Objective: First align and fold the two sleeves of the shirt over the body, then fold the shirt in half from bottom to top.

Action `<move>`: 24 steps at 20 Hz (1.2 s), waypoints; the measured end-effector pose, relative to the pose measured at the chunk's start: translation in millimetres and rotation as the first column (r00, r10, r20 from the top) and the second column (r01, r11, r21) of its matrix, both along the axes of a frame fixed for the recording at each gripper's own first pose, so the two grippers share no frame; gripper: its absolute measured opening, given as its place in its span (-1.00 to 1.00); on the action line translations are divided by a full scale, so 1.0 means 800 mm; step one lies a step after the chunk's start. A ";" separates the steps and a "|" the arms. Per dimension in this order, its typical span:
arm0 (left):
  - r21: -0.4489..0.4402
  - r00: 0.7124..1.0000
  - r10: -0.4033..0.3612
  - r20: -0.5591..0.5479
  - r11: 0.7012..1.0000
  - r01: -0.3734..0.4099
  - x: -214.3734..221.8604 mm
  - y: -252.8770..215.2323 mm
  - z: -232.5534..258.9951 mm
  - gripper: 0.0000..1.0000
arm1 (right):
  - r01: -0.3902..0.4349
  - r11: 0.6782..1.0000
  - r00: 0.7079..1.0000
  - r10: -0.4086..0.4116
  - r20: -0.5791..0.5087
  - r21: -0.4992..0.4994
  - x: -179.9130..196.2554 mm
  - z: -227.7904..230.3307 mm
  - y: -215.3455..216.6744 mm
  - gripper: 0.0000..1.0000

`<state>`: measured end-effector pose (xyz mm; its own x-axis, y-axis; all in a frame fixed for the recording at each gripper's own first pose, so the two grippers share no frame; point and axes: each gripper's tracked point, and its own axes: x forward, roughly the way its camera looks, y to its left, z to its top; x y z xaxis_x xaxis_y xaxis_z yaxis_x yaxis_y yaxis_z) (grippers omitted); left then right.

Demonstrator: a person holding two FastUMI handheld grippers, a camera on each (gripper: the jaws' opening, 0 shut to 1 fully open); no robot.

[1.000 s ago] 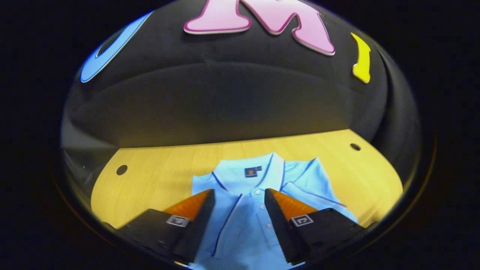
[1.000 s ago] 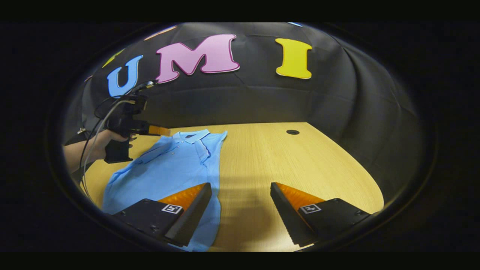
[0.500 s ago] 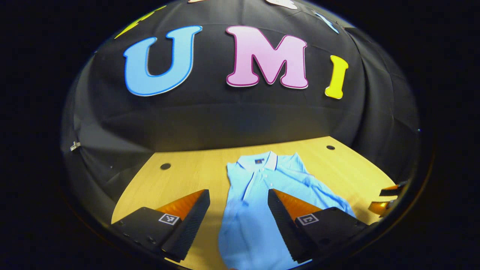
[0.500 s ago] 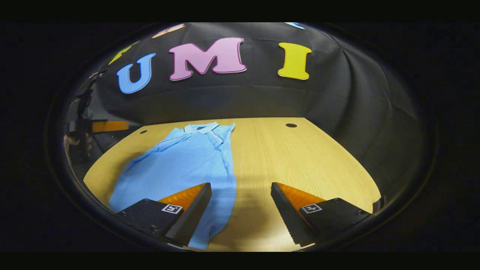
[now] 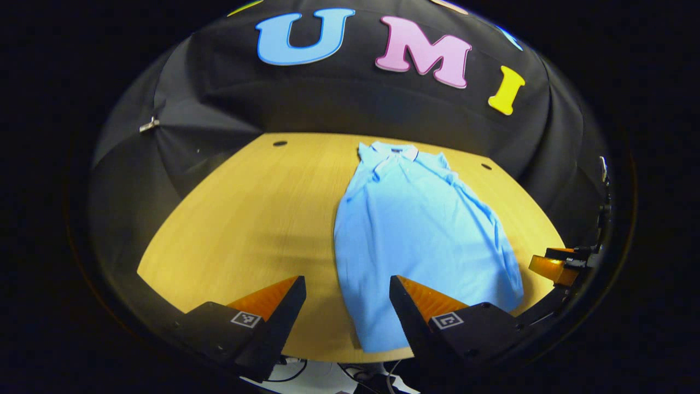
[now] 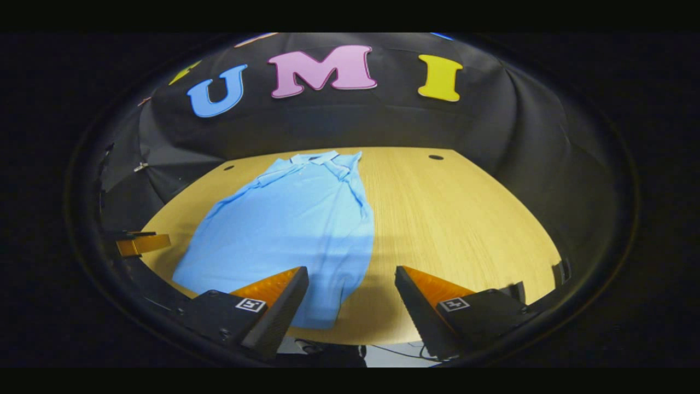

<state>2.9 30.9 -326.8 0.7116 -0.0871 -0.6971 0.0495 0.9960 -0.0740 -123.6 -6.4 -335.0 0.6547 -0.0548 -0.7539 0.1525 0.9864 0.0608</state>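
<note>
A light blue polo shirt (image 5: 421,230) (image 6: 295,219) lies flat on the wooden table (image 5: 246,219), collar toward the far wall, both sleeves folded in over the body. My left gripper (image 5: 347,290) hangs open above the table's near edge, at the shirt's bottom left corner, holding nothing. My right gripper (image 6: 351,282) is open too, above the near edge by the hem's right corner. The right gripper also appears at the right edge of the left gripper view (image 5: 555,265). The left gripper appears at the left edge of the right gripper view (image 6: 142,243).
The table (image 6: 465,219) has small round cable holes near its far corners (image 5: 280,143) (image 6: 436,157). Black cloth walls close in behind and at the sides. Cables lie on the floor below the near edge (image 5: 328,377).
Both grippers have pulled back from the collar end to the near edge of the table and risen. The whole shirt has come into view. Both stay open.
</note>
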 end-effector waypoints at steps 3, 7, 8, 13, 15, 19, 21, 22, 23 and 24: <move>-0.039 0.998 0.018 -0.061 0.999 -0.020 -0.019 -0.023 -0.022 0.94 | 0.051 0.998 0.998 -0.049 -0.046 0.043 -0.021 -0.027 0.018 0.96; 0.010 0.995 -0.011 -0.102 1.000 0.012 -0.030 -0.043 -0.046 0.94 | 0.054 0.998 0.995 -0.050 -0.091 0.039 -0.035 -0.055 0.033 0.94; 0.032 0.993 -0.012 -0.114 0.999 0.016 -0.031 -0.044 -0.054 0.94 | 0.047 0.999 0.994 -0.044 -0.105 0.027 -0.038 -0.061 0.034 0.94; 0.094 0.993 -0.013 -0.116 0.995 0.024 -0.028 -0.050 -0.068 0.94 | 0.022 0.998 0.995 -0.028 -0.099 -0.054 -0.039 -0.067 0.038 0.89; 0.090 0.993 -0.016 -0.119 0.996 0.027 -0.026 -0.057 -0.067 0.70 | 0.024 0.999 0.994 -0.029 -0.101 -0.049 -0.036 -0.067 0.041 0.75; 0.075 0.991 -0.062 -0.122 0.995 0.071 -0.021 -0.074 -0.068 0.17 | -0.004 1.000 0.994 0.003 -0.108 -0.014 -0.023 -0.071 0.050 -0.17; 0.068 0.989 -0.079 -0.121 0.994 0.088 -0.019 -0.079 -0.069 -0.24 | -0.052 0.999 0.992 0.051 -0.114 -0.004 -0.017 -0.074 0.055 -0.32; 0.053 0.989 -0.085 -0.118 0.994 0.091 -0.017 -0.082 -0.068 -0.37 | -0.058 0.998 0.992 0.058 -0.108 0.004 -0.015 -0.073 0.055 -0.33; 0.044 0.989 -0.086 -0.119 0.995 0.092 -0.016 -0.084 -0.067 -0.48 | -0.033 0.999 0.994 0.034 -0.103 0.016 -0.014 -0.072 0.054 -0.59; 0.031 0.989 -0.093 -0.117 0.995 0.097 -0.013 -0.085 -0.066 -0.60 | -0.031 0.999 0.994 0.035 -0.099 0.043 -0.012 -0.073 0.058 -0.85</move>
<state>-7.6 -37.0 -379.5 0.6162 -0.1231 -0.7779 0.1372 0.9894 -0.0479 -132.8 39.8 -393.3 0.5774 -0.0017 -0.8165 0.1272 0.9880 0.0879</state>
